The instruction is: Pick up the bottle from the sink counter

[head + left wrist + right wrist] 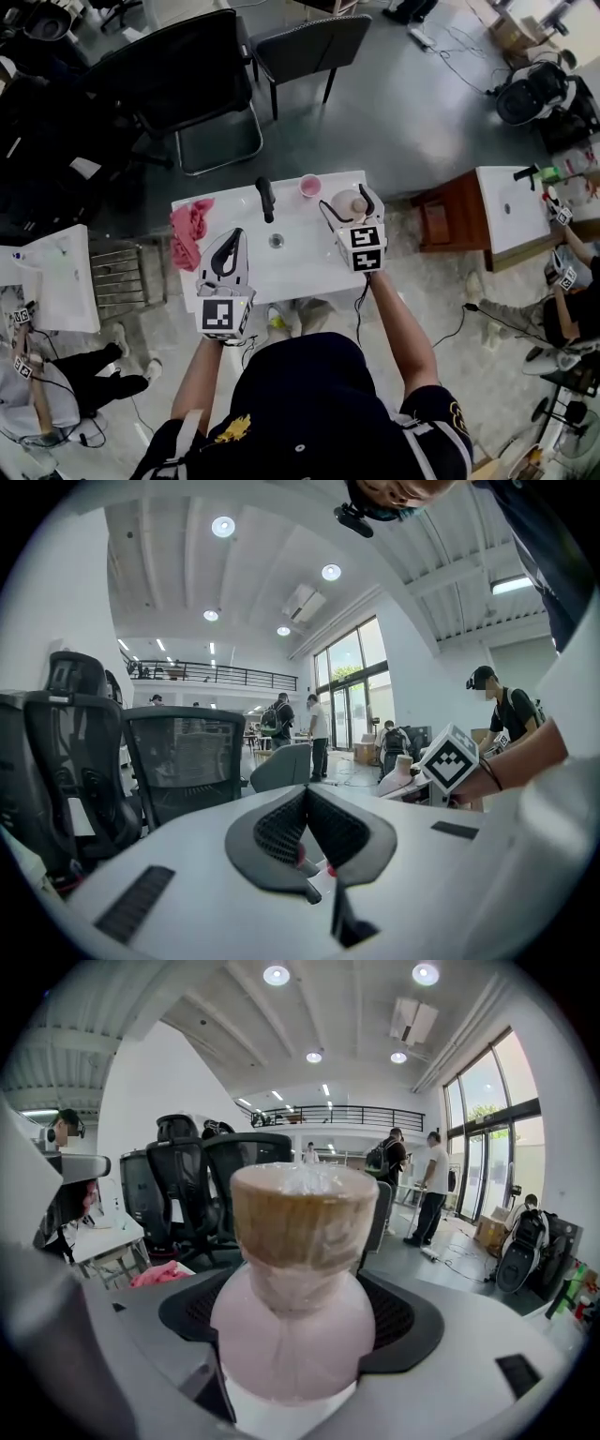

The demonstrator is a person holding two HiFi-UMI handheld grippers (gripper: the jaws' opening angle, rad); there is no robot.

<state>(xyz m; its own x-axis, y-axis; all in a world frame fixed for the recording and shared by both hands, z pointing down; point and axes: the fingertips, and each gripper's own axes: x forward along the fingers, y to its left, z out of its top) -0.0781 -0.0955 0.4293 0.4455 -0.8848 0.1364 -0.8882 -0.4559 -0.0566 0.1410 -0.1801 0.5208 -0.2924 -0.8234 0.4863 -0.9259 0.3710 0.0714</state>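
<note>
A pink bottle (354, 203) with a tan, film-wrapped cap sits between the fingers of my right gripper (347, 202) at the back right of the white sink counter (300, 267). In the right gripper view the bottle (291, 1213) fills the middle, and the right gripper (295, 1314) is shut on its rounded shoulder. Whether the bottle's base touches the counter is hidden. My left gripper (233, 236) hovers over the counter's front left, shut and holding nothing. In the left gripper view the left gripper (306, 795) has its pads meeting, and the bottle (403, 772) shows far right.
A black faucet (266, 199), a drain (276, 241), a pink cup (310, 186) and a pink cloth (189, 231) are on the counter. Office chairs (197, 75) stand behind it, a brown cabinet (445, 220) to its right, a white table (56, 277) to its left.
</note>
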